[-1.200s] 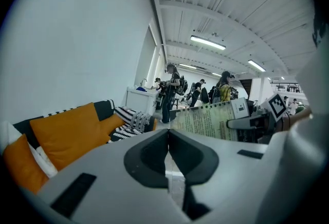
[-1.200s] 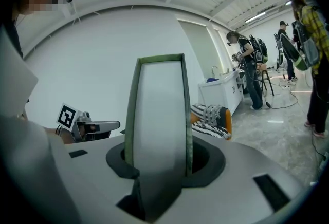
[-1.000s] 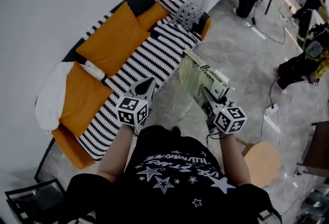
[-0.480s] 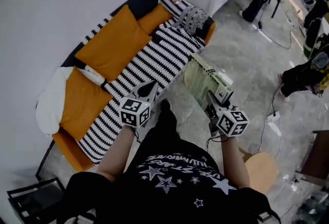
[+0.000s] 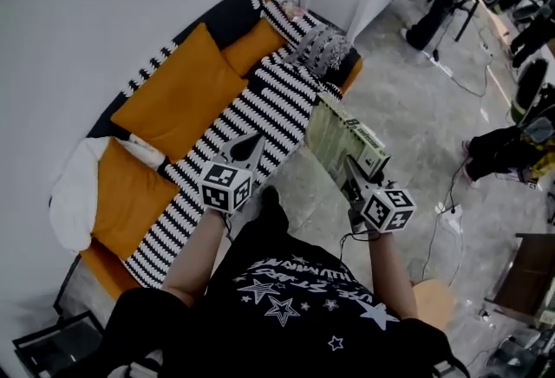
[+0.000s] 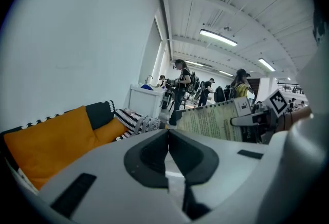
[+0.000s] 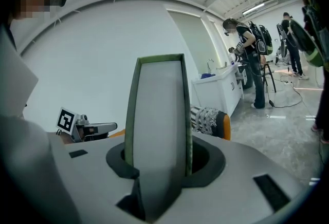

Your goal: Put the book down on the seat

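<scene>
Carried the book (image 5: 340,135) toward the striped seat (image 5: 260,112), not yet over it

Gripped near its lower end by the right gripper (image 5: 354,170), pads pressed on both covers, and held standing on edge in the air, seen against grey floor (image 5: 408,116) just beside the seat's front edge; flanked by the left gripper (image 5: 249,145), jaws closed together on nothing. Probably called for swinging the right hand across until well past that front edge, then rolling the wrist to bring one cover flat and sinking until the book rested before parting the jaws; looked risky to release on edge or near the lip. Showed open stripes between the orange cushions (image 5: 182,73) and the patterned bundle (image 5: 323,25) farther back
</scene>
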Motion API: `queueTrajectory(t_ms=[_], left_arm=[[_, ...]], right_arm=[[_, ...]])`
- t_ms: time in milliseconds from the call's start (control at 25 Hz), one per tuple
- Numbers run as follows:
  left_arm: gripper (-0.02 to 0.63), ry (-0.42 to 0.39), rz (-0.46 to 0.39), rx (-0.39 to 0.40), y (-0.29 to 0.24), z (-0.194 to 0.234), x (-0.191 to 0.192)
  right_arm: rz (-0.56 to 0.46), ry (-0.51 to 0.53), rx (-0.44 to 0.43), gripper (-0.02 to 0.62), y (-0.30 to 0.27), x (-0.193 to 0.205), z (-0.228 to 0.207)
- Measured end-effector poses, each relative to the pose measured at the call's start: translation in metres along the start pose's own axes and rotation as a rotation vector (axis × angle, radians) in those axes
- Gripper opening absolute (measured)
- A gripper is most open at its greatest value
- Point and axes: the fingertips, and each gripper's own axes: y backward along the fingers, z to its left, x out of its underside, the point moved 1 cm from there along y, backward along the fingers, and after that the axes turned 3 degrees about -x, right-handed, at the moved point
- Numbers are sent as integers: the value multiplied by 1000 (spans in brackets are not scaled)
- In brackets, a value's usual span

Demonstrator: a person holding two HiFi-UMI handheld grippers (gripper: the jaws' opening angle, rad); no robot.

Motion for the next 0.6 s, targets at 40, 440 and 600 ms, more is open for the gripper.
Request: queueTrajectory(t_ms=[40, 440, 600], left_arm=[[9, 7, -2, -10, -7, 11, -5], [9, 41, 0, -25, -50, 85, -33], [9, 36, -9, -18, -60, 109, -44]], right_arm=[[-1, 3, 1, 169, -10, -8, -2], [44, 22, -3, 169, -97, -41, -8], [46, 45, -2, 169, -123, -56, -6]])
